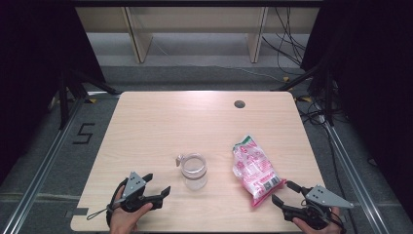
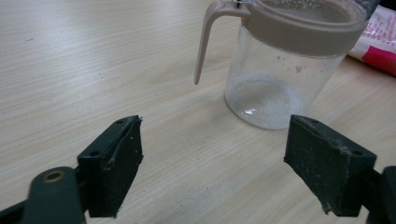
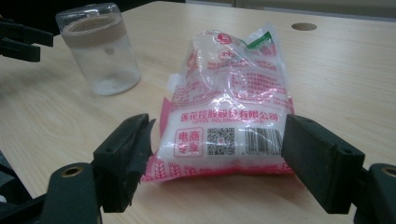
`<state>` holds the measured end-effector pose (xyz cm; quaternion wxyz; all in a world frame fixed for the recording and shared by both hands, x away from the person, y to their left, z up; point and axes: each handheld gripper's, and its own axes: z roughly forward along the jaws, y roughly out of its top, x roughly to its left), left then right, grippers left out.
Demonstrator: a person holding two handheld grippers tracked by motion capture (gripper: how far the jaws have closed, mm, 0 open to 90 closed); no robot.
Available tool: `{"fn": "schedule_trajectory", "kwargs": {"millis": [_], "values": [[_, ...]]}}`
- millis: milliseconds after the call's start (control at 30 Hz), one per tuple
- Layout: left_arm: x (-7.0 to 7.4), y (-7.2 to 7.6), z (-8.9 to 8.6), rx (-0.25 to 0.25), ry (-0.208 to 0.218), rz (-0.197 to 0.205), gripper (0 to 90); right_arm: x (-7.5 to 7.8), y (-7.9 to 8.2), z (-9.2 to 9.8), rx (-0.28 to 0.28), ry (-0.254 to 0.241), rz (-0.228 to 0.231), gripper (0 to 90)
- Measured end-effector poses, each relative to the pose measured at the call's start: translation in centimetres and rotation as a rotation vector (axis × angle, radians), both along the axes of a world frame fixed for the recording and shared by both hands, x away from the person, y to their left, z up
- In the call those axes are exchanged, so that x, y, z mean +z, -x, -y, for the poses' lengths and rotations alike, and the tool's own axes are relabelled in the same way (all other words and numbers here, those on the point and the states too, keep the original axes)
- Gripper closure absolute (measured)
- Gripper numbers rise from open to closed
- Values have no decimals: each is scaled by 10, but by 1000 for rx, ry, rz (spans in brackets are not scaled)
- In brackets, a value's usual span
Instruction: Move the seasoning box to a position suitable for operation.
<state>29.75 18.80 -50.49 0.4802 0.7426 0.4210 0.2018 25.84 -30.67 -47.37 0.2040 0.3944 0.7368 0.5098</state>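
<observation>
Wooden table [image 1: 160, 122] mostly bare, jar [image 1: 194, 170] and bag [image 1: 253, 168] near front edge

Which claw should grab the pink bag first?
The right claw, most likely. Its open jaws already face the pink bag, right at its near end. The left claw is open too, but it points at the jar.

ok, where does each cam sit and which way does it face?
High view: above the near edge, facing forward and down on the table; both hands, left gripper, right gripper.
Left gripper view: on that gripper, facing the jar; own jaws open.
Right gripper view: on that gripper, facing the bag; own jaws open.
Shared: jar and bag appear in all three.
</observation>
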Motion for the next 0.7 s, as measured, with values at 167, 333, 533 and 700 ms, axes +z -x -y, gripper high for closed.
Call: {"fn": "schedule_trajectory", "kwargs": {"millis": [167,333,533,700], "values": [[-3,-3,1,-7,-20,9,257,-1,-1,0,7,8,15,251],[-8,-10,3,-18,-32,8,327,0,0,0,-1,3,3,251],[-5,-20,7,-36,-47,33,418,0,0,1,4,8,-1,251],[-1,-29,11,-54,-66,66,491,0,-1,1,-3,16,19,251]]}}
